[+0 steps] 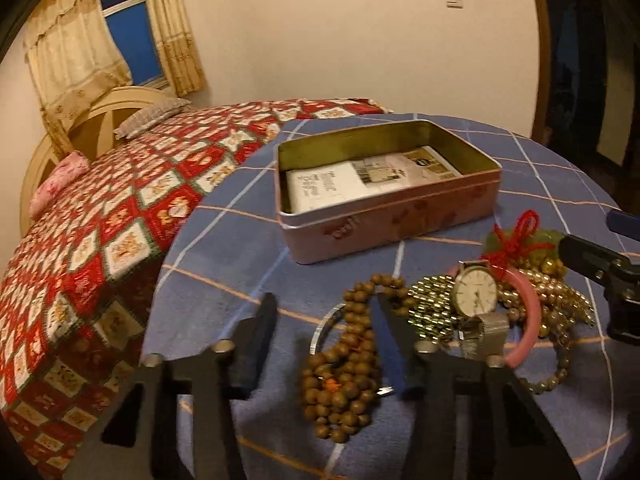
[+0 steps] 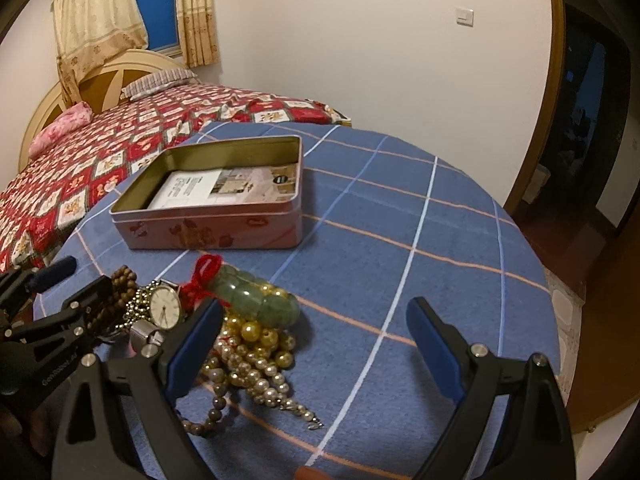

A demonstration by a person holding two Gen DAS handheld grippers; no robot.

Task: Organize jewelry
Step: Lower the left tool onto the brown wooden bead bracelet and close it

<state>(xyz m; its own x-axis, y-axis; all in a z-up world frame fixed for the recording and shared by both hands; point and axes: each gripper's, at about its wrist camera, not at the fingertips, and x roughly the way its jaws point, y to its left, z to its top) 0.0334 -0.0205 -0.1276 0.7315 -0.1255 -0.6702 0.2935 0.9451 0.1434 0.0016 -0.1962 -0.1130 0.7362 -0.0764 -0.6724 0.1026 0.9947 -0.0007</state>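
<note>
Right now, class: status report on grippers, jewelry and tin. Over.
Left gripper open, straddling wooden beads. Right gripper open beside pearls. Tin open, path clear.

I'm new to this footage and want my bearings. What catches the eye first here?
A tangle of jewelry heaped on the blue checked tablecloth: a white-faced watch, a green stone bracelet with red cord, pearls and brown wooden beads. Behind it stands an open pink tin, with a red patchwork bed beyond.

Brown wooden bead strand point(image 1: 344, 364) partly behind left gripper point(image 1: 326, 344) finger, printed paper's point(image 1: 356, 184) text in the pink rectangular tin point(image 1: 396, 220) illegible
</note>
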